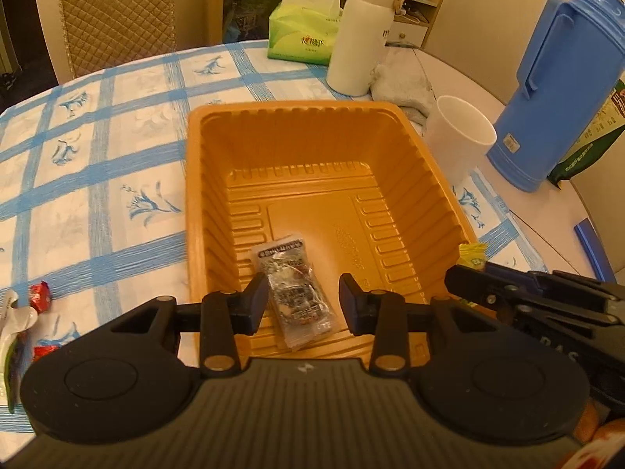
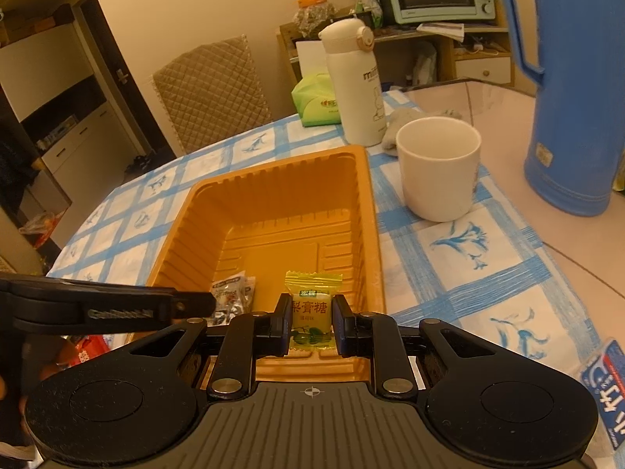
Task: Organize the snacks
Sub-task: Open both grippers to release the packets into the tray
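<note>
An orange plastic tray (image 1: 293, 107) (image 2: 273, 164) sits on the blue-checked tablecloth. A silver snack packet (image 1: 297, 297) (image 2: 232, 293) lies flat on the tray floor near its front wall. My left gripper (image 1: 302, 289) hangs over it, open, its fingers standing clear on either side of the packet. In the right wrist view, my right gripper (image 2: 312, 312) is shut on a yellow-green wrapped candy (image 2: 314, 305) above the tray's near right corner. From the left wrist view that candy (image 1: 472, 254) peeks out beyond the tray's right rim.
A white mug (image 2: 437, 168), a white flask (image 2: 355, 82) and a blue jug (image 1: 562, 86) stand right of the tray. A green tissue pack (image 1: 300, 35) is behind. Red candies (image 1: 41, 295) lie left of the tray, a blue packet (image 2: 605, 391) at the right.
</note>
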A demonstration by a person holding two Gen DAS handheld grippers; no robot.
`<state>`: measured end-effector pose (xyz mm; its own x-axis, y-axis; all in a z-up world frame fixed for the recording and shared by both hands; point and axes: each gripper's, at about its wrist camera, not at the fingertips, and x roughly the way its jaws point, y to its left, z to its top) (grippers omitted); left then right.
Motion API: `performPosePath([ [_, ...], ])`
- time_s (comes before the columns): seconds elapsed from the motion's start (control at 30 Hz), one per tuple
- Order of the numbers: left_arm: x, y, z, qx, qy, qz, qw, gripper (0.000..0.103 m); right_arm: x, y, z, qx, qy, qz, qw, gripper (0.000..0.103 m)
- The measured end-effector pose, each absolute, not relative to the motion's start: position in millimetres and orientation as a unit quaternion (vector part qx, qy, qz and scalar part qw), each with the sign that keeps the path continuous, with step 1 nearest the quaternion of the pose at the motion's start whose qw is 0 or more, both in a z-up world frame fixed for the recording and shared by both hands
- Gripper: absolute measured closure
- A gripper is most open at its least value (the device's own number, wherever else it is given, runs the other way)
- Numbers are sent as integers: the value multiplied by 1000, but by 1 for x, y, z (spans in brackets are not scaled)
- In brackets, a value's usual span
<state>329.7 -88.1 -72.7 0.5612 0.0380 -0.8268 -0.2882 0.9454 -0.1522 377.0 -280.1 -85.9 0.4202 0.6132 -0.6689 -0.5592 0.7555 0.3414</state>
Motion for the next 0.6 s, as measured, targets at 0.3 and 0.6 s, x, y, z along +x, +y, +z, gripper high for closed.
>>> performPosePath([
  [0.3,307,-75,-57,-134,443,105,880,67,383,-258,-96,27,414,356,837,81],
  [0.6,290,-67,-50,-144,436,111,881,60,379,-253,-91,28,411,362,836,79],
])
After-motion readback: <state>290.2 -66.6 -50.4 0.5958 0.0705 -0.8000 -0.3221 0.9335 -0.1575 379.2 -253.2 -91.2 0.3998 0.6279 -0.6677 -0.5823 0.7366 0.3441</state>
